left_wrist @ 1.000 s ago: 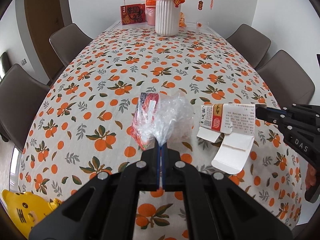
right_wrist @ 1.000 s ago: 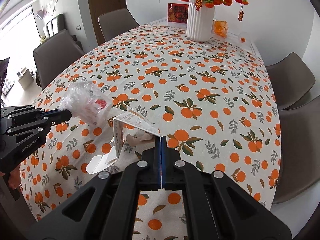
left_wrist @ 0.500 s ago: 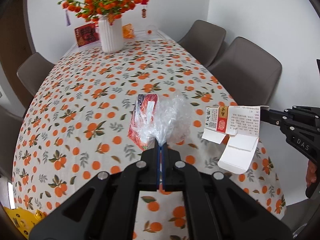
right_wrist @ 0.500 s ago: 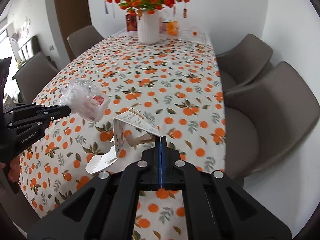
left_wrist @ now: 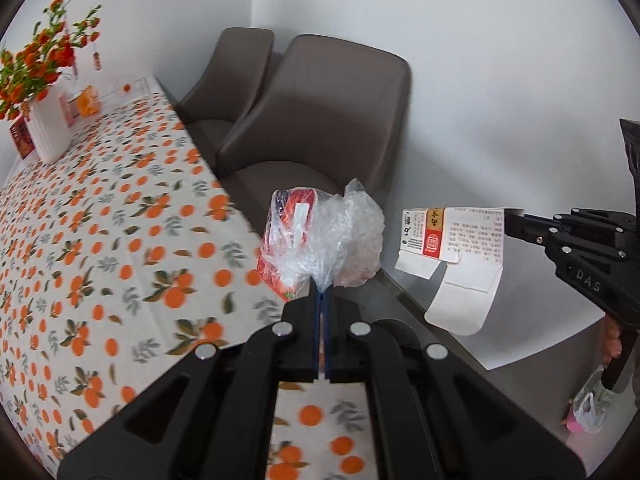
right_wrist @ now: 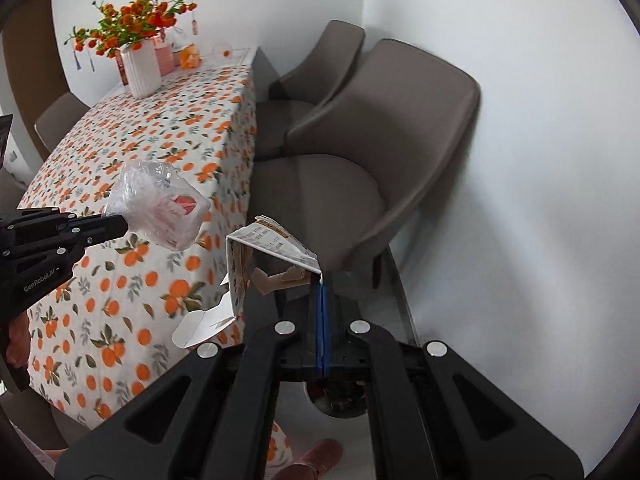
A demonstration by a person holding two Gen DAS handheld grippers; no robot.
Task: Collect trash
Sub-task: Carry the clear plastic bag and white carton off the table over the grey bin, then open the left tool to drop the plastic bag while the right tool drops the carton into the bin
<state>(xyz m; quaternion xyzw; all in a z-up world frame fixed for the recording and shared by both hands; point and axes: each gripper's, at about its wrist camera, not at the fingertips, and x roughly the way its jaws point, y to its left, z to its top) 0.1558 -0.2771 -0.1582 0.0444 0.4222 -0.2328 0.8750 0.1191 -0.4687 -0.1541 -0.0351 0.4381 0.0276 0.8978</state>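
Two claws: crinkled plastic bag, flattened carton

Chairs right of table

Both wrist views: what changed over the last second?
Both tools swung right, off the table towards the chairs and wall. The left tool kept its grip on the plastic bag; the right tool kept the flattened carton. Nothing released.
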